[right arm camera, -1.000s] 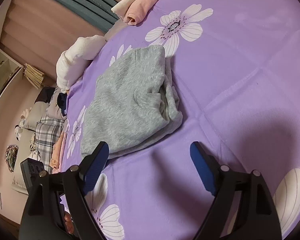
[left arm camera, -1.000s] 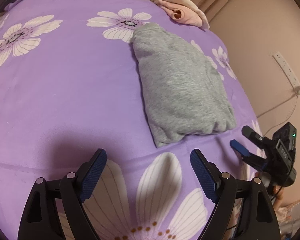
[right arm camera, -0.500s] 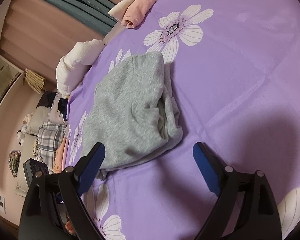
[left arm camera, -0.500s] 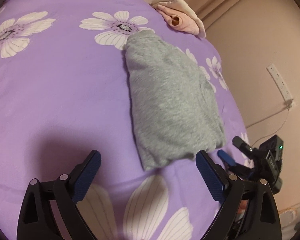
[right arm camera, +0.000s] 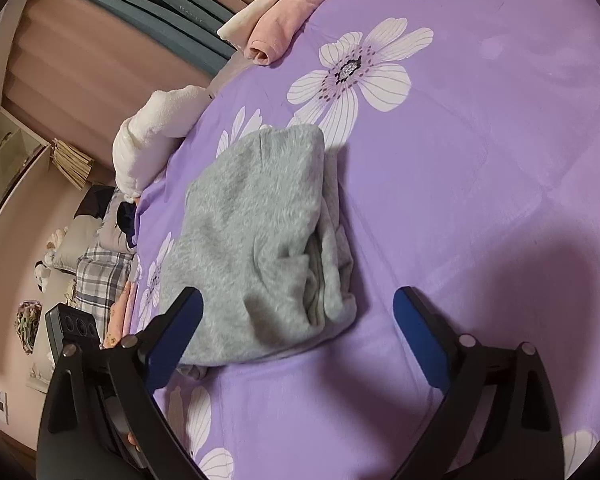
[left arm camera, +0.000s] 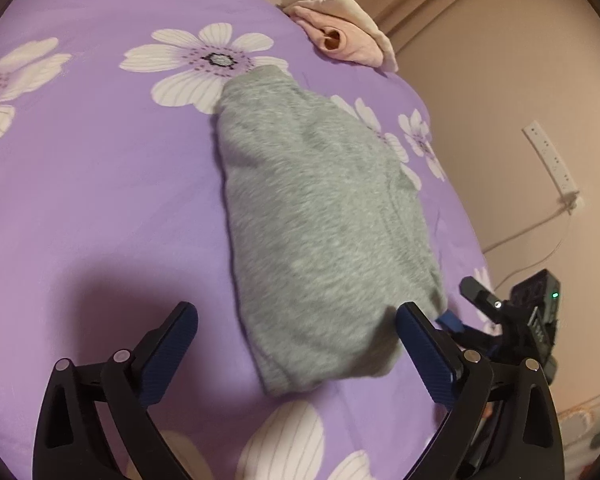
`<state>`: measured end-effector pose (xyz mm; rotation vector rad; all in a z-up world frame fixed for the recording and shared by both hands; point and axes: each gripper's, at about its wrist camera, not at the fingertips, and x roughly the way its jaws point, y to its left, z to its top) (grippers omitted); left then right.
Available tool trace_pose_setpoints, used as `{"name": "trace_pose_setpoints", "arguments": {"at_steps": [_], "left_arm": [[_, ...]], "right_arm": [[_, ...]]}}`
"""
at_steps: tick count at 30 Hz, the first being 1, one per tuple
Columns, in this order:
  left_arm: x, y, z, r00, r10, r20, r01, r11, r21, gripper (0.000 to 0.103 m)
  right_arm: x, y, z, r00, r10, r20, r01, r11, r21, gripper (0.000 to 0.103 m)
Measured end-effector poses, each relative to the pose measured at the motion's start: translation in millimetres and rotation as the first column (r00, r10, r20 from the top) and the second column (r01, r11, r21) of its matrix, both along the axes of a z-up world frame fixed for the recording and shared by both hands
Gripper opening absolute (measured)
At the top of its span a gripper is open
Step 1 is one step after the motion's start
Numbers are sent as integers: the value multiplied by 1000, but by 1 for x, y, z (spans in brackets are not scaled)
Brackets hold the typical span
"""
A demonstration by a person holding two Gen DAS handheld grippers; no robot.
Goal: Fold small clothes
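Done: your gray top [left arm camera: 320, 216] lies folded small on the purple sheet [left arm camera: 100, 184] | Tools: left gripper [left arm camera: 296, 344] and right gripper [right arm camera: 296, 328] both wide, holding nothing, right by its near edge | Left: maybe one more fold | Pink pile [left arm camera: 340, 36] beyond the top looks folded

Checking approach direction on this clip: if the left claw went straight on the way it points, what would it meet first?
Most likely the near end of the folded grey garment, which lies between the open fingers of the left claw on the purple sheet. Depth is unclear, so it could touch the sheet first.
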<state>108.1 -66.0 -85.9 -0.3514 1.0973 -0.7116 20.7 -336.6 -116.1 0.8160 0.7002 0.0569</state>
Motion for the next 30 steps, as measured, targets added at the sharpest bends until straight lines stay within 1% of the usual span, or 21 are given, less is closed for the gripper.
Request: {"name": "trace_pose_setpoints", "arguments": {"at_steps": [7, 11, 20, 22, 27, 30], "left_arm": [[20, -10, -10, 995, -4, -96, -1, 999, -52, 99], [27, -18, -15, 992, -3, -128, -6, 998, -67, 99], [45, -30, -20, 986, 14, -167, -32, 994, -107, 99], [47, -32, -21, 985, 16, -170, -36, 993, -112, 99], [52, -36, -23, 985, 18, -170, -39, 992, -121, 100], [57, -39, -24, 986, 20, -166, -41, 992, -122, 101]], "right_arm": [[14, -7, -2, 1000, 31, 6, -31, 999, 24, 99], [20, -13, -4, 999, 53, 9, -53, 997, 48, 99], [50, -4, -3, 988, 152, 3, -152, 988, 39, 100], [58, -2, -4, 986, 167, 11, -167, 984, 61, 99], [77, -1, -8, 983, 185, -8, -184, 980, 81, 98], [84, 1, -8, 981, 194, -2, -193, 978, 85, 96]]}}
